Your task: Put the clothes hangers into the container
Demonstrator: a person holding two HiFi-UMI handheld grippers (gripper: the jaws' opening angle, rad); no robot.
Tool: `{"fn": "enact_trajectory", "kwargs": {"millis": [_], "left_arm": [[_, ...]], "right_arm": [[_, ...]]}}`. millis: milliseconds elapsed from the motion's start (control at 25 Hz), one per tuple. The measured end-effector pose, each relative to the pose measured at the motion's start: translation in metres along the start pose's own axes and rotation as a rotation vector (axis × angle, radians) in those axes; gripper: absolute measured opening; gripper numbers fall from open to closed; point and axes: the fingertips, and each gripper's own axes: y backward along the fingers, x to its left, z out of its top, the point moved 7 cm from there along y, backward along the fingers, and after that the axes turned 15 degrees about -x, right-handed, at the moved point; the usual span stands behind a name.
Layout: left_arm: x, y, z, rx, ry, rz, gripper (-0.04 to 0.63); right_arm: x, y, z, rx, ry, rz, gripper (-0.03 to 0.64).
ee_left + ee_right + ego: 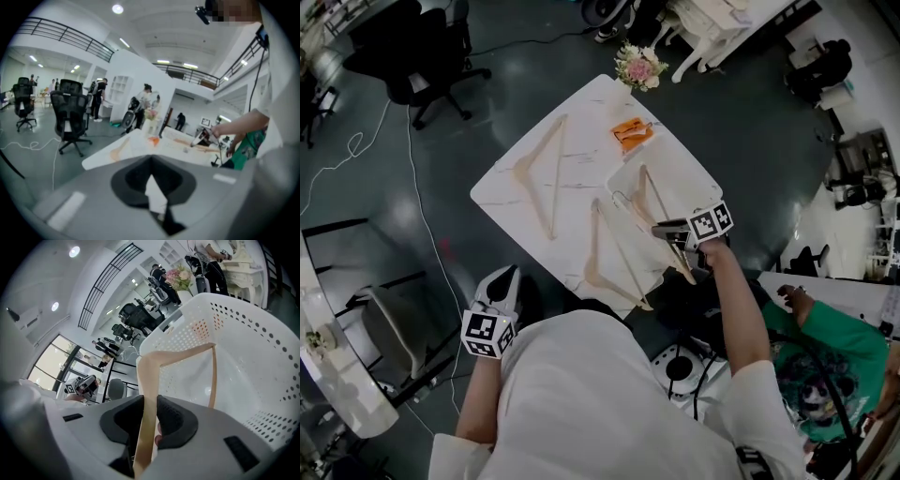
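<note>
A white perforated basket [680, 159] stands on the right part of the white table [511, 202]. My right gripper [664, 230] is shut on the arm of a pale wooden hanger [648, 195], which hangs over the inside of the basket. In the right gripper view this hanger [180, 357] runs up from between the dark pads into the basket [262, 333]. Two more wooden hangers lie on the table, one at the left [542, 173] and one [607, 255] beside the basket. My left gripper [502, 289] hangs off the table's near corner, shut and holding nothing.
An orange item [631, 133] and a flower bunch [639, 67] sit at the table's far end. A black office chair [422, 52] stands on the floor at far left, with a cable [417, 197] trailing past it. A person in green [825, 366] sits at the near right.
</note>
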Motion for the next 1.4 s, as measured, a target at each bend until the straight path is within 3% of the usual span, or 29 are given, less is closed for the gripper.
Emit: {"fn": "enact_trajectory", "kwargs": {"millis": [440,680,880,1160,1400], "left_arm": [[-0.002,0.008,-0.005,0.016,0.007,0.04,0.0],[-0.005,0.008,-0.008,0.013,0.009,0.038,0.0],[-0.006,0.007,-0.008,0.009,0.009,0.026,0.0],[-0.006,0.008,-0.007,0.001,0.005,0.006,0.0],[-0.003,0.006,-0.005,-0.009,0.001,-0.013,0.0]], "right_arm": [[-0.021,-0.014,-0.009,0.018,-0.058,0.03,0.081],[-0.021,-0.015,-0.01,-0.004,-0.03,0.013,0.081],[-0.014,-0.009,-0.006,-0.055,-0.009,0.013,0.14],[-0.008,0.001,0.001,-0.146,0.018,-0.056,0.141],[0.015,0.009,0.013,-0.223,0.068,-0.061,0.14]]}}
